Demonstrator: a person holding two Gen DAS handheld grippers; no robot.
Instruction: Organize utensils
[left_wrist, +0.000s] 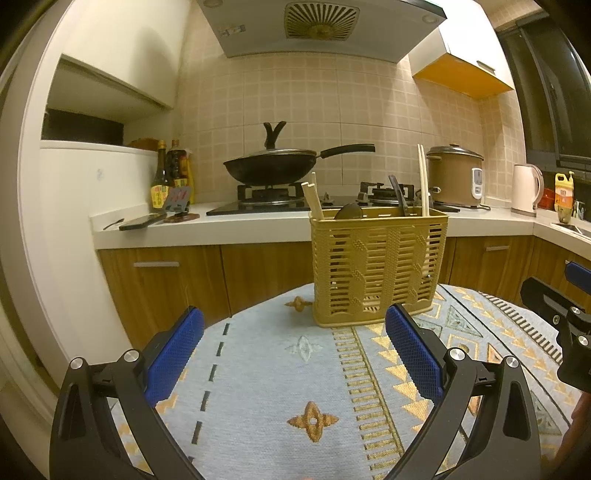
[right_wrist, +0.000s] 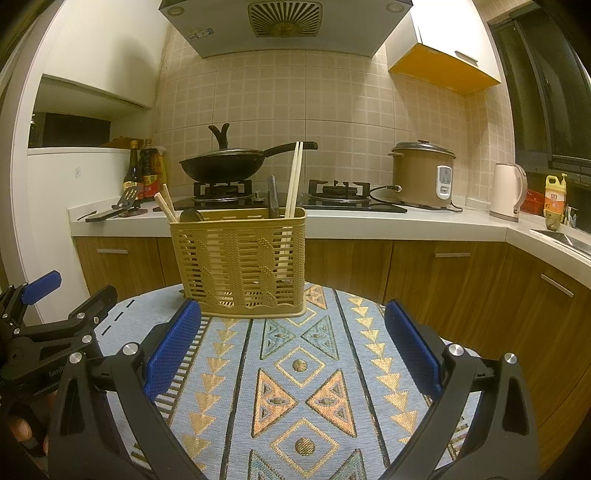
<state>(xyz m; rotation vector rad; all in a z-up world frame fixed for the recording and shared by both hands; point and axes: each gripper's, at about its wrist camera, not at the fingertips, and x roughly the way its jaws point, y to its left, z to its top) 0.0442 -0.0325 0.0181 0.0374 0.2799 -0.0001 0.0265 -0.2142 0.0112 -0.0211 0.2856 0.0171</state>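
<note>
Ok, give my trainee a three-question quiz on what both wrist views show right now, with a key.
1. True or false: the left gripper holds a chopstick.
2. Where does the slatted utensil basket stand? A) on the counter B) on the patterned tablecloth C) on the stove
3. Fill in: the upright pair of chopsticks stands near the basket's ____ end, seen from the right wrist.

Key
1. False: its jaws are open and empty, as are the right gripper's.
2. B.
3. Right; a second pair of chopsticks leans at the left end, with a dark spoon and a dark handle between.
</note>
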